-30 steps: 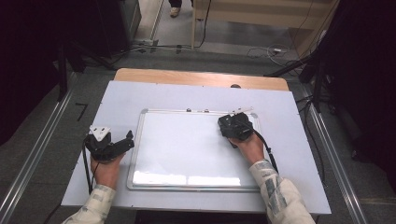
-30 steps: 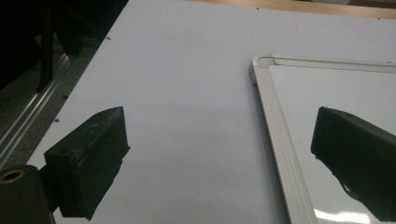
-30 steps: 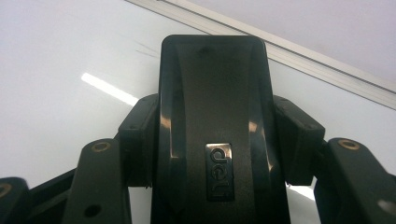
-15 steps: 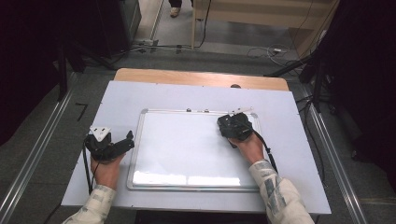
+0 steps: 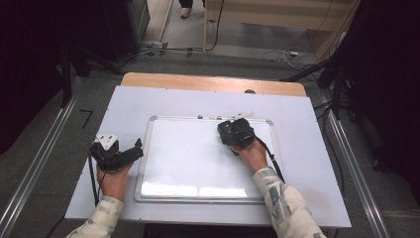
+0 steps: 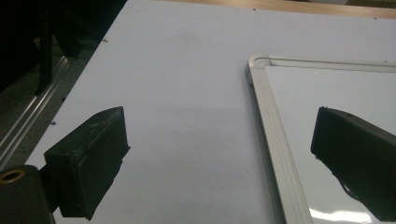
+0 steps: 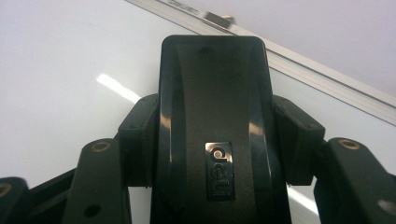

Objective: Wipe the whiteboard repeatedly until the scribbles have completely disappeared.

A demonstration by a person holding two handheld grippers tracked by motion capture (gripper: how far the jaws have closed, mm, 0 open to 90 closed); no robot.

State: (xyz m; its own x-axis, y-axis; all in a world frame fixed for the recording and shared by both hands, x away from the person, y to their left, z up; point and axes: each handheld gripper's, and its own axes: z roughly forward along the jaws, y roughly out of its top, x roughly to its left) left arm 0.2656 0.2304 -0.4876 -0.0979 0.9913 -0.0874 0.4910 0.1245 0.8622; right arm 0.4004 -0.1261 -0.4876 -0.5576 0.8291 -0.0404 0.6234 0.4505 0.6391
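Note:
A white whiteboard (image 5: 188,158) with a silver frame (image 6: 268,126) lies flat on the grey table top (image 5: 307,168). My right gripper (image 5: 234,131) is over the board's upper right part, shut on a black eraser (image 7: 212,93) with a small logo plate. The eraser's sides are pinched between the two pads (image 7: 140,121). It lies against the board surface, just below the top frame rail (image 7: 327,79). My left gripper (image 5: 132,151) rests at the board's left edge. Its jaws stand wide open with nothing between them (image 6: 219,135), one over the table and one over the board.
A wooden strip (image 5: 208,82) runs along the table's far edge. A small clip (image 7: 217,18) sits on the board's top rail. Dark floor with cables and metal rails (image 5: 34,168) surrounds the table. A person's sleeves (image 5: 282,203) come in from the bottom.
The right gripper with the eraser has slid left along the upper part of the board. The left gripper has stayed put.

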